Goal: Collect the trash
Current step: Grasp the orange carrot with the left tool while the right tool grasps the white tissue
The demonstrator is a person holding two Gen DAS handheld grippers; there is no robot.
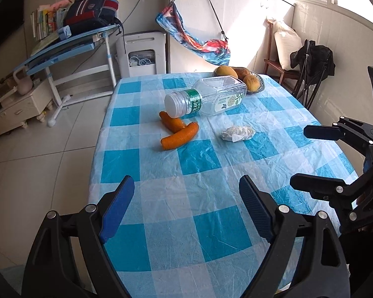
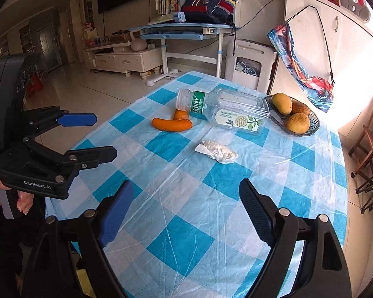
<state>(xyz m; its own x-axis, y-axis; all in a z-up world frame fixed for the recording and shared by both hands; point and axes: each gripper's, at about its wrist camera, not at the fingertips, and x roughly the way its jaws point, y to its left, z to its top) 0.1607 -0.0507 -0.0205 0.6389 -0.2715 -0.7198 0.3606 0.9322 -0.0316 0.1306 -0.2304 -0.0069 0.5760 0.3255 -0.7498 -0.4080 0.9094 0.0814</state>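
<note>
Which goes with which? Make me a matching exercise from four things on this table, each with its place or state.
Things:
1. bottle
2. peel
3. tissue
4. fruit

States:
A. in the bowl
B. crumpled, white, lying alone
C. orange, partly under a cap
D. clear, on its side

Pairs: 1-D, 2-C, 3-B, 4-A

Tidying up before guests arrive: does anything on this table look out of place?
Yes. A clear bottle lies toppled, its capped neck resting on orange peels. A crumpled tissue sits loose on the tablecloth. The fruit bowl looks tidy.
</note>
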